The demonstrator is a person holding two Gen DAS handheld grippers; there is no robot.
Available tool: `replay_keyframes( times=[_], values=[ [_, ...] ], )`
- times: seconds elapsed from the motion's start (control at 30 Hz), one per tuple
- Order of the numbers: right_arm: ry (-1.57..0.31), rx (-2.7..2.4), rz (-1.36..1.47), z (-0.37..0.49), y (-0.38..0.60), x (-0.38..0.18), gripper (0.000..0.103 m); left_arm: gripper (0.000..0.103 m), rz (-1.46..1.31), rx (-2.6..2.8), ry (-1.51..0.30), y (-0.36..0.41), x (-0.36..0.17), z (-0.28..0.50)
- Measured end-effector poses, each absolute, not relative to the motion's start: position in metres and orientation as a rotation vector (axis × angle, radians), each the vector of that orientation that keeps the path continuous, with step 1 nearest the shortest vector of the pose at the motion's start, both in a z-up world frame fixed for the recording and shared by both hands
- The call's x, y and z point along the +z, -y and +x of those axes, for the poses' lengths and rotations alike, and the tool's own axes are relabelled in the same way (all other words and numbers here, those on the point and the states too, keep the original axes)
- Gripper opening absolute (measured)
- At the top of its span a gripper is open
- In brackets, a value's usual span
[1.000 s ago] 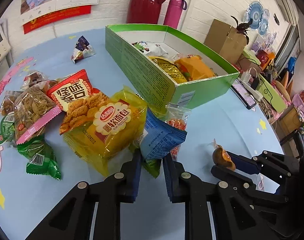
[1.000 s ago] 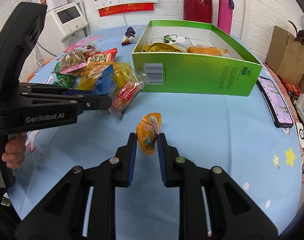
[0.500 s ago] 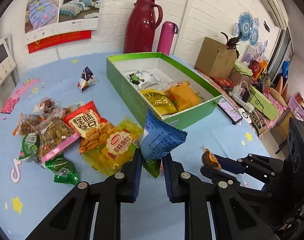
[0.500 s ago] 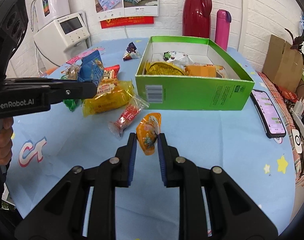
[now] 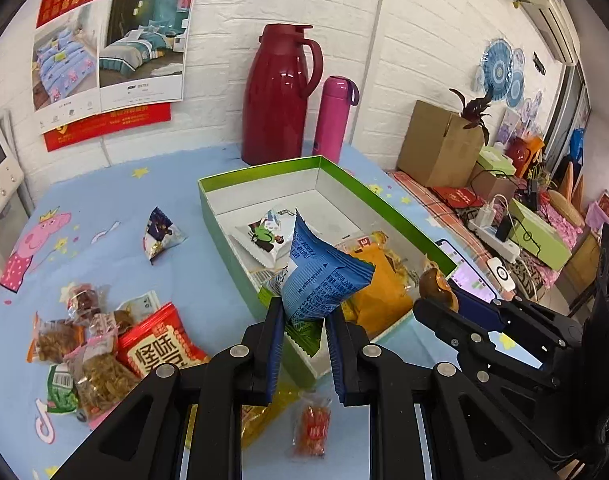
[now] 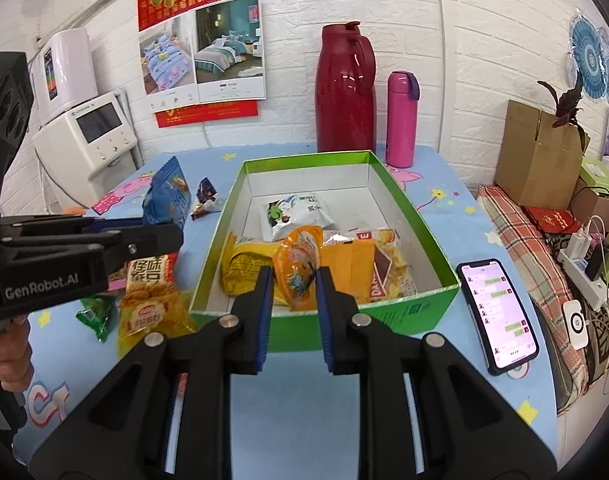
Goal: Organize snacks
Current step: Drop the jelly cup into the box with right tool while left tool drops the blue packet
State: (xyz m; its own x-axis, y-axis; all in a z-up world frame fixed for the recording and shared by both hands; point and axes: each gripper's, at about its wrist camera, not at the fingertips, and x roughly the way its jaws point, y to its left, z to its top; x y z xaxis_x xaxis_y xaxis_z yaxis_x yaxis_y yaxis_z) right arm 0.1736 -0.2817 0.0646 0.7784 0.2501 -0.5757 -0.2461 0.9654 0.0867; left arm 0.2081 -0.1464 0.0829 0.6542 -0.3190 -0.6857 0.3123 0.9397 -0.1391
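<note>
Left gripper (image 5: 304, 334) clamped on a blue snack bag (image 5: 320, 280), held up at the near-left corner of the green box (image 5: 388, 206). Right gripper (image 6: 293, 289) clamped on an orange jelly pouch (image 6: 298, 270), held over the box's near end, above the yellow packets (image 6: 244, 268). Loose snacks (image 5: 104, 344) lie on the blue tablecloth (image 5: 104, 204) left of the box.

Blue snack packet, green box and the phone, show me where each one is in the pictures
blue snack packet (image 5: 320, 280): left wrist view, middle of the printed back.
green box (image 6: 418, 216): right wrist view, top edge of the right wall.
phone (image 6: 498, 314): right wrist view, centre of the lit screen.
</note>
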Motion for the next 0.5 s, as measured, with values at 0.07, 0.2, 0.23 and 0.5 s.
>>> replay_keyframes(
  times=[0.07,0.2,0.23,0.5],
  values=[
    [-0.63,0.259,0.016,0.188,0.286,0.062,0.023,0.02,-0.003,-0.361,-0.783,0.152,0.081,0.22],
    [-0.643,0.242,0.026,0.211,0.293,0.054,0.023,0.02,0.007,-0.361,-0.795,0.159,0.075,0.24],
    [-0.646,0.24,0.03,0.216,0.295,0.052,0.023,0.02,0.012,-0.36,-0.795,0.161,0.073,0.244],
    [-0.614,0.213,0.008,0.232,0.301,0.036,0.082,0.095,0.037,-0.306,-0.729,0.164,0.065,0.258]
  ],
)
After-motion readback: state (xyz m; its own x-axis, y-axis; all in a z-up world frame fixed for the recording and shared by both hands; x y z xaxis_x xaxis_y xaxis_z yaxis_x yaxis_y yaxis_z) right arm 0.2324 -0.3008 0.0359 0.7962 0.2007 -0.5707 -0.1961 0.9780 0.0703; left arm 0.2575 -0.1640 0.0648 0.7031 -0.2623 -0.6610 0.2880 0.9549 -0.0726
